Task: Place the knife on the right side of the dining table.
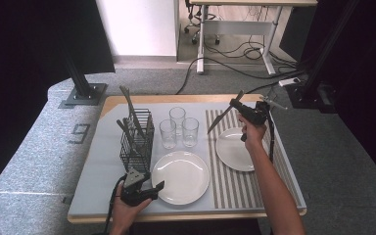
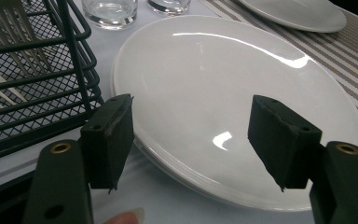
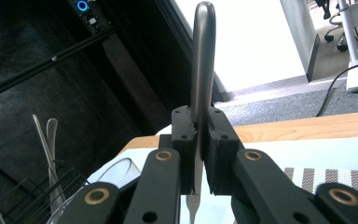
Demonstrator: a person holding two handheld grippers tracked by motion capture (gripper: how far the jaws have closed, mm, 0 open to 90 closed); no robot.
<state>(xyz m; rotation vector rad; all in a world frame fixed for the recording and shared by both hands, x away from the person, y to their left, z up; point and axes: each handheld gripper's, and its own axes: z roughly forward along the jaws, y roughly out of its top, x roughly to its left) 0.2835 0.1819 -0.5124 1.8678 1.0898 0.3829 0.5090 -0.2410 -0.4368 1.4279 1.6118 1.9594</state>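
Knife (image 1: 221,119) is pinched mid-length by the right gripper (image 1: 238,107), jaws pressed together on it, and is held up in the air above the far plate (image 1: 233,152) on the striped mat (image 1: 230,188). In the right gripper view the handle (image 3: 202,56) is seen rising above the clamped jaws, blade going down behind them; such a grip probably suits carrying the knife over to be laid beside a plate. Left gripper (image 1: 144,188) is held low at the near table edge, jaws spread with nothing between them, facing the near plate (image 2: 223,93), likely parked and ready. Cutlery is stood upright in the wire caddy (image 1: 136,147), presumably so pieces can be drawn out by their ends. Glasses (image 1: 178,128) are grouped behind the near plate, probably awaiting distribution.

Counts: two plates, three glasses, one caddy, one held knife, two grippers. Pieces in the caddy cannot be counted exactly; several are seen.
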